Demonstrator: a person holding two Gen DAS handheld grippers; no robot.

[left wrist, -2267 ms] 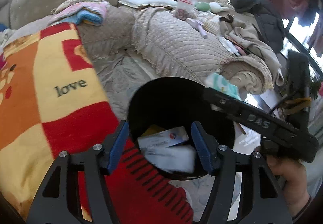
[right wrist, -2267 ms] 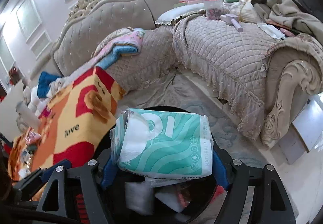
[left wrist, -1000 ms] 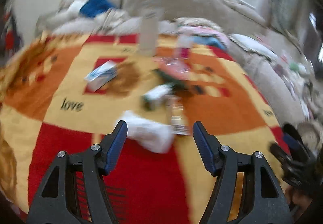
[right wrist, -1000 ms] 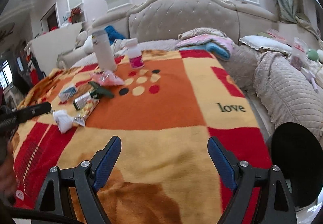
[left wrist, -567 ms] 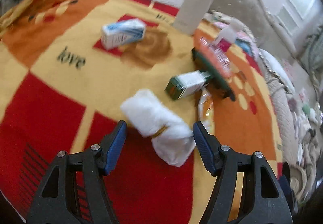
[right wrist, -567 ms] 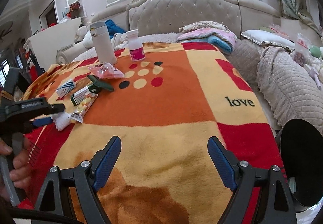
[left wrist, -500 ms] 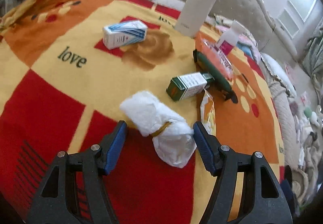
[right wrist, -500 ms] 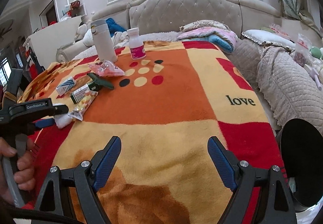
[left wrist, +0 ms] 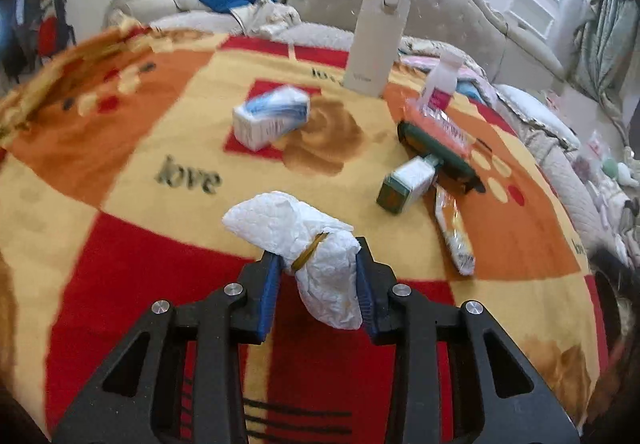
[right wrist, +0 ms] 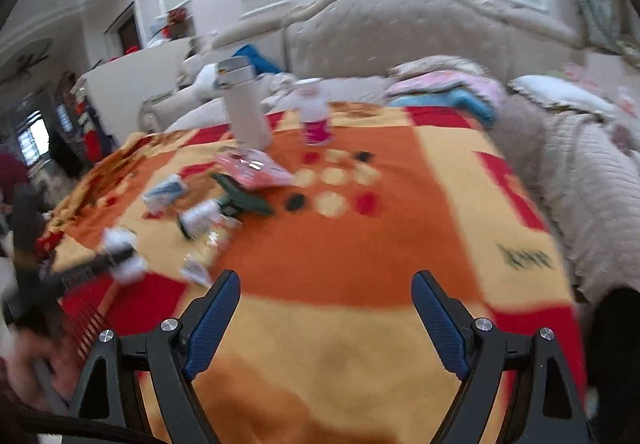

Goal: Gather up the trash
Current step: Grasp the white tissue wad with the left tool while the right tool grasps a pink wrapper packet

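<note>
White crumpled tissue wad [left wrist: 308,244] with a rubber band sits on the red-and-orange blanket [left wrist: 120,147]. Left wrist view: left gripper [left wrist: 318,288] closing, wad between the blue fingers [left wrist: 267,294], pads touching both sides. Beyond it: blue-white box [left wrist: 272,117], green-ended box [left wrist: 406,183], snack wrapper [left wrist: 454,234], white bottle [left wrist: 378,43].
Right wrist view, blurred: right gripper [right wrist: 326,324] fingers wide, nothing between, above bare blanket. Left gripper probably on the wad at far left.

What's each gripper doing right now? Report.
Left gripper: fingers closing on the crumpled white tissue wad.
Right gripper: open, holding nothing.
</note>
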